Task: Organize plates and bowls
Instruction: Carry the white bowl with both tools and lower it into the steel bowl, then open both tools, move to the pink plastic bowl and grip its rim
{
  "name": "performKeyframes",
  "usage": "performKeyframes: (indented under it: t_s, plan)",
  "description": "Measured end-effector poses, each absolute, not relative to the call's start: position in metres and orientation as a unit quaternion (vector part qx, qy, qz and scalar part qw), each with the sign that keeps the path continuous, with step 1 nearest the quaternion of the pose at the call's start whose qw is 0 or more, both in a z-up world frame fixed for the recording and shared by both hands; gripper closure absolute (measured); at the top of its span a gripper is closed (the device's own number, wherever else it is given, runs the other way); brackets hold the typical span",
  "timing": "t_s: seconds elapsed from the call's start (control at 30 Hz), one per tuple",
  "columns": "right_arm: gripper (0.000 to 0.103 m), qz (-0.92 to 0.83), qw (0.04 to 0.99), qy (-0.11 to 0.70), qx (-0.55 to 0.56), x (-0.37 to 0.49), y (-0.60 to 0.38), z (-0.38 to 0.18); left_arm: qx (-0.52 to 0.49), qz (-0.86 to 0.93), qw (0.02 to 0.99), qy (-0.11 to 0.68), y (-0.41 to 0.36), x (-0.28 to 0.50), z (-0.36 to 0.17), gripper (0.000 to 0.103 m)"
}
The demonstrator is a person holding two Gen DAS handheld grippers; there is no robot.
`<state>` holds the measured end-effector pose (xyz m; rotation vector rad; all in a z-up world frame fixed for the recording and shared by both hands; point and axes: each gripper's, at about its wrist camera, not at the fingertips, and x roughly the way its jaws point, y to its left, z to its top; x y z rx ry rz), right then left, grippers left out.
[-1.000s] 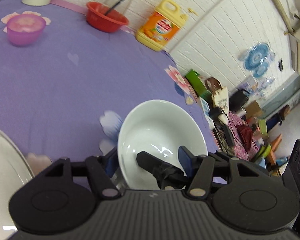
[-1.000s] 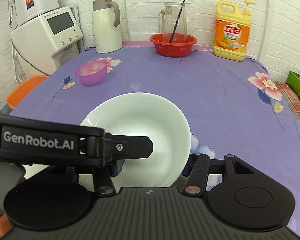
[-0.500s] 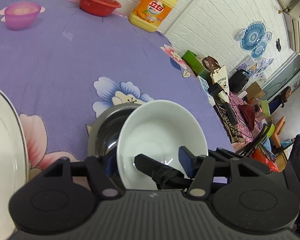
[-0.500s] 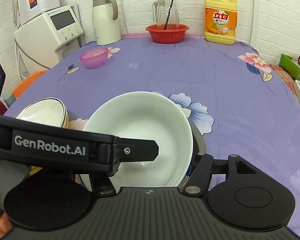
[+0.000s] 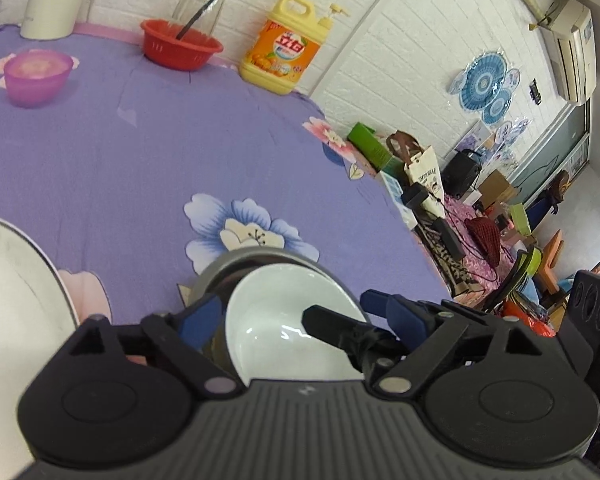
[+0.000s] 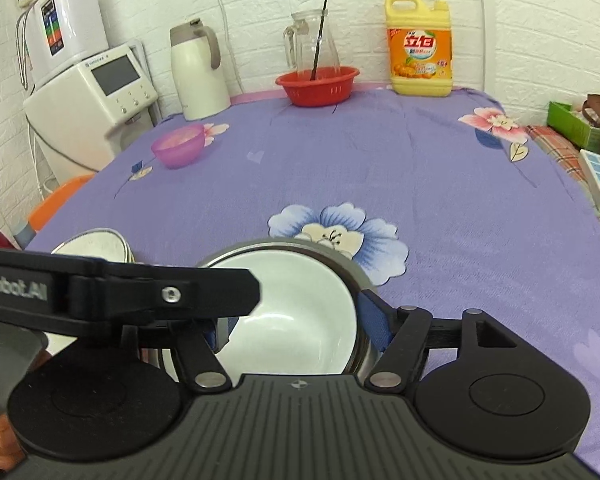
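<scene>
White and glossy, the round ceramic bowl (image 6: 296,312) is sitting nested inside a wider grey metal bowl (image 6: 340,254) on the purple flowered cloth of the counter (image 6: 440,184), just in front of a blue printed flower. Both grippers are flanking this stack. The left gripper (image 5: 296,316) is spreading its jaws, its blue pads standing off either side of the white bowl and pressing on nothing. The right gripper (image 6: 296,324) is likewise widening, its blue pads (image 6: 374,320) lying outside the metal rim, clear of the white bowl between them. A stack of pale, dark-rimmed dishes (image 6: 94,246) is resting to the left, near the counter's edge. Farther back, a small translucent purple bowl (image 6: 178,146) is standing well apart, and a red plastic basket (image 6: 318,86) with a glass jug (image 6: 310,42) and a yellow detergent bottle (image 6: 418,46) are lining the white brick wall.
</scene>
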<state>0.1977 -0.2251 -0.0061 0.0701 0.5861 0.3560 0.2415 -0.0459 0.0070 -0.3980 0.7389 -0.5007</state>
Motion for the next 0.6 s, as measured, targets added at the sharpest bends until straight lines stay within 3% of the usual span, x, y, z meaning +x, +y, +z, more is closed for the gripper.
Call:
performKeyframes:
  t_s: [0.6]
  plan:
    - [0.0, 0.183, 0.939, 0.29, 0.037, 0.224, -0.189, 0.018, -0.154, -0.111, 0.924, 0.333, 0.057, 0.256, 0.022, 0.01]
